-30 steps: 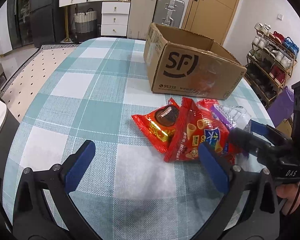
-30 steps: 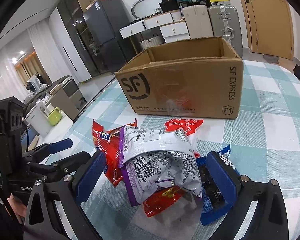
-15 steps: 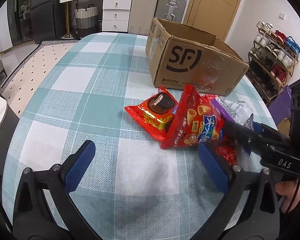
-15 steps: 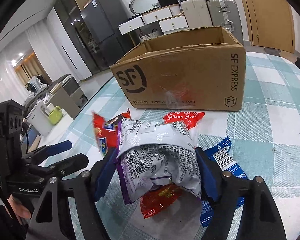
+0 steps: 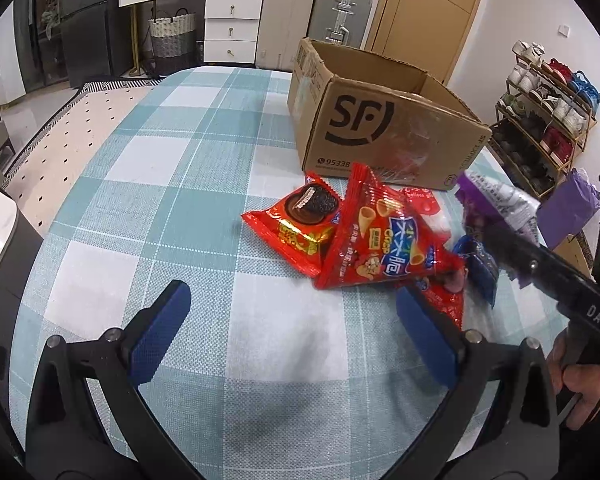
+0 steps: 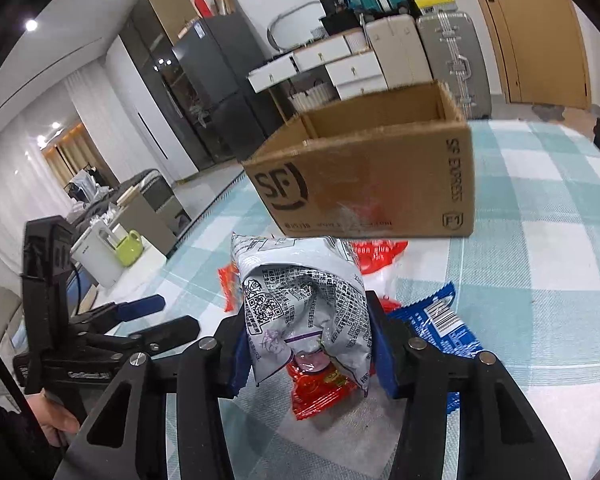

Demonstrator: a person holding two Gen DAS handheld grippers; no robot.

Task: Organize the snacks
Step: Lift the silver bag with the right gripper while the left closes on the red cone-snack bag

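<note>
Right gripper (image 6: 306, 344) jaws closing (pinching), left gripper (image 5: 292, 332) agape

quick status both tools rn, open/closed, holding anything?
Left tool: open, empty, over the table.
Right tool: jaws closing, pads squeezing the silver-purple snack bag.
</note>
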